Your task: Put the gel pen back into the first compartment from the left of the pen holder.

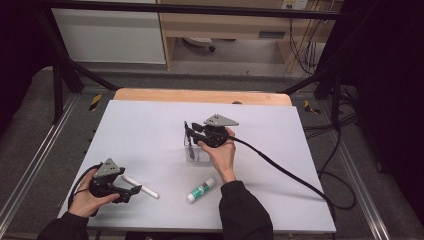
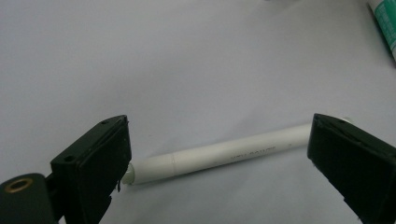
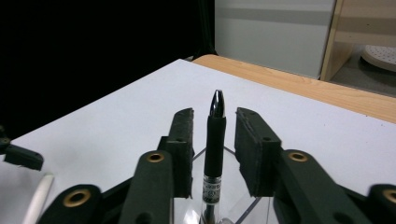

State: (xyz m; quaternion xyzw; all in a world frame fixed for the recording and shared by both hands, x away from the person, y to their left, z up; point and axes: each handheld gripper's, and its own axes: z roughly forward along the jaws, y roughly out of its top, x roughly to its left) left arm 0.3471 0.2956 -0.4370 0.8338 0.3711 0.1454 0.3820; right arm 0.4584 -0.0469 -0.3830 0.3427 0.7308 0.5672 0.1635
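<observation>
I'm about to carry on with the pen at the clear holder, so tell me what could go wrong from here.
1. The black pen stands in the clear holder between the right gripper's jaws, with gaps both sides. Pulling away crookedly could catch the pen and tip the light holder.
2. The white pen lies between the left gripper's open jaws; it could roll when nudged.

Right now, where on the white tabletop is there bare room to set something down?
The far half of the white tabletop, beyond the clear holder, lies bare, and so does the right side past the cable. The near edge is crowded: left tool, white pen, glue stick. The right tool stands over the holder with the black pen.
</observation>
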